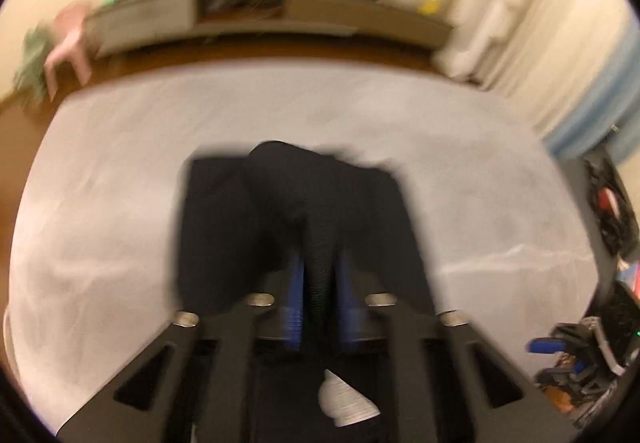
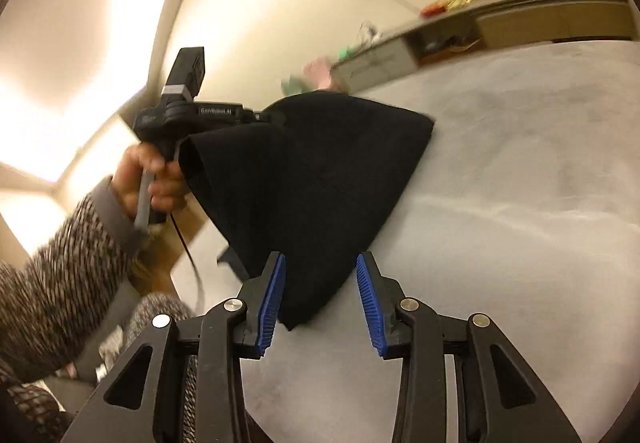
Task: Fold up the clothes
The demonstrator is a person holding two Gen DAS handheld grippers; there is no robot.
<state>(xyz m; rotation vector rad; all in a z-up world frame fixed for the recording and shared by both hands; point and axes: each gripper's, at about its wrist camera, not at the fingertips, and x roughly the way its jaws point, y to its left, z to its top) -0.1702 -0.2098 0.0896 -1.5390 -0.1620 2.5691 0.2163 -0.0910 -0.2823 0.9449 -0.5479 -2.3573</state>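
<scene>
Left wrist view: your left gripper has its blue pads closed on a ridge of the black garment, which rises between the jaws and spreads out ahead of them over the grey surface. The picture is motion-blurred, so finer folds cannot be made out. Beyond the jaws, past the far edge of the grey surface, runs a low cabinet.

In the right wrist view, to the left of the jaws, your hand grips the other tool's handle, with a speckled sleeve below it. Your right gripper stands open, its fingers apart, and a lower corner of the garment hangs between them, touching neither pad.
</scene>
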